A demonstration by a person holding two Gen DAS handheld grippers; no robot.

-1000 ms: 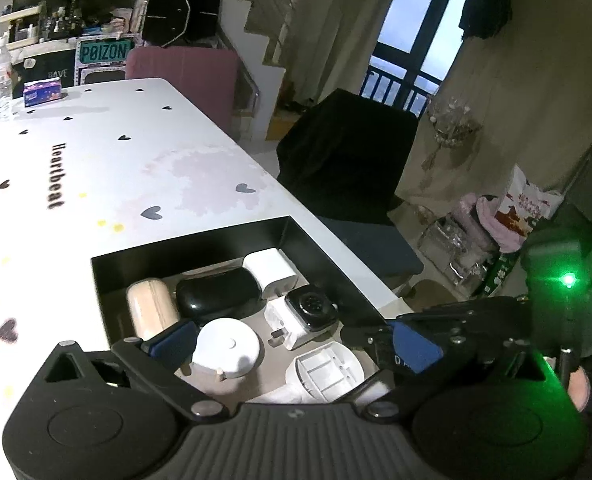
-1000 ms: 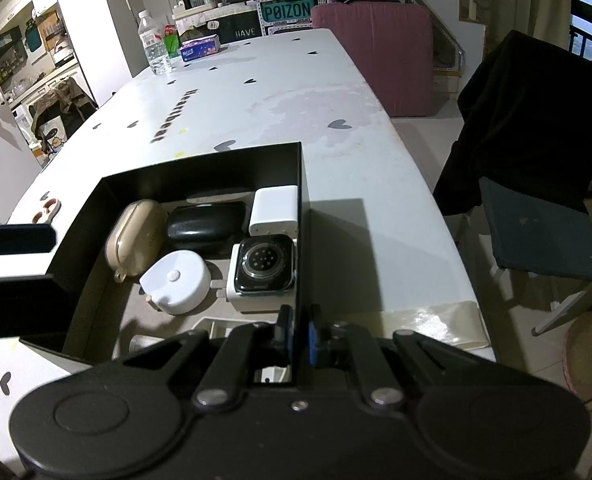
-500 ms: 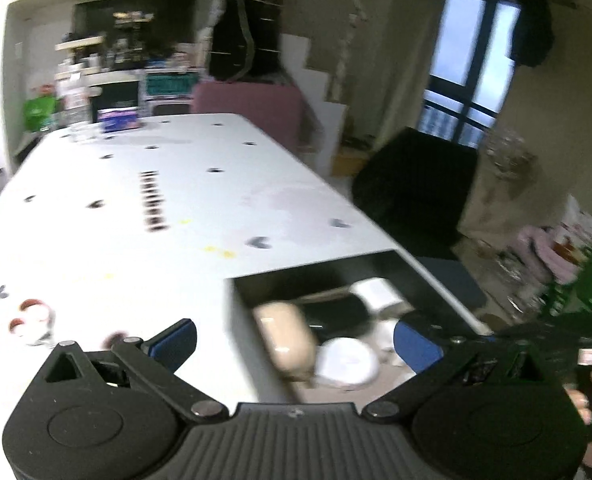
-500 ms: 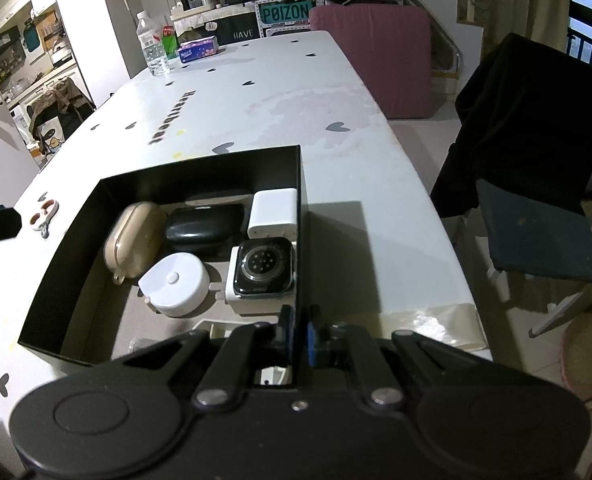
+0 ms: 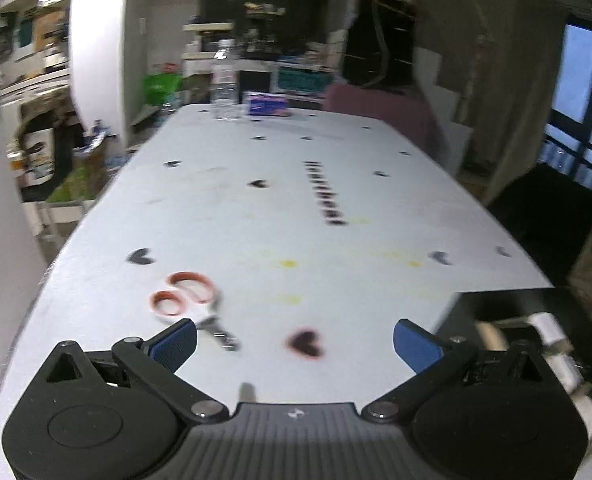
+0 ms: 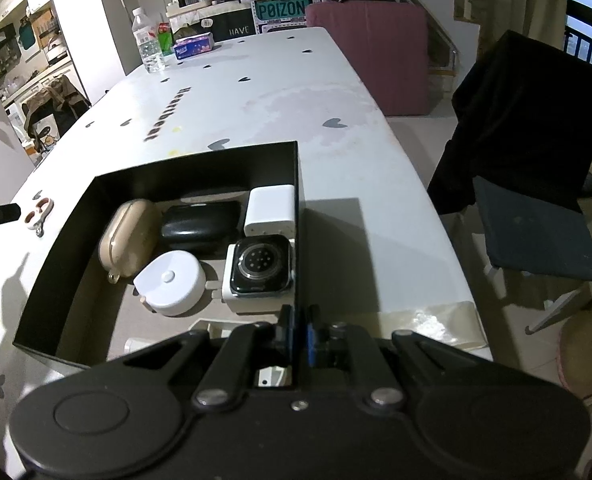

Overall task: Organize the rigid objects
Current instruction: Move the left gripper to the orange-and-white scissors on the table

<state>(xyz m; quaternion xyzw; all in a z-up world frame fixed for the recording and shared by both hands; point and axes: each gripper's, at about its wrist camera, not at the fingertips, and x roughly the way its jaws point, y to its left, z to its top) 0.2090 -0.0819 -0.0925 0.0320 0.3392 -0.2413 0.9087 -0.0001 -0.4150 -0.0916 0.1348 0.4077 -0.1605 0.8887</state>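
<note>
- The left gripper (image 5: pixel 294 342) hung spread wide over the table (image 5: pixel 296 208), nothing between its blue pads (image 5: pixel 176 343).
- The scissors (image 5: pixel 192 304) lay just ahead of the left pad, orange handles pointing away and the blades reaching toward that pad; the view was blurred, so I could not tell whether they touched.
- The right gripper (image 6: pixel 299 336) was pinched on the right wall of the box (image 6: pixel 299 208), one finger inside and one outside.
- The box sat near the table's close end and right edge, with a strip of bare top on its right and a long bare stretch beyond it.
- Only the right view showed the contents: a tan case (image 6: pixel 130 236), a black case (image 6: pixel 200 226), a white charger (image 6: pixel 271 210), a watch (image 6: pixel 262 264) on a white block, and a round white puck (image 6: pixel 172 282), packed toward the far right corner, the near left floor bare.
- The left view caught only the box's corner (image 5: pixel 507 308) at its right margin.
- In the right view the scissors (image 6: pixel 38 212) lay well left of the box, near the table's left edge.
- At the far end stood a bottle (image 6: pixel 148 46) and a tissue pack (image 6: pixel 194 45).
</note>
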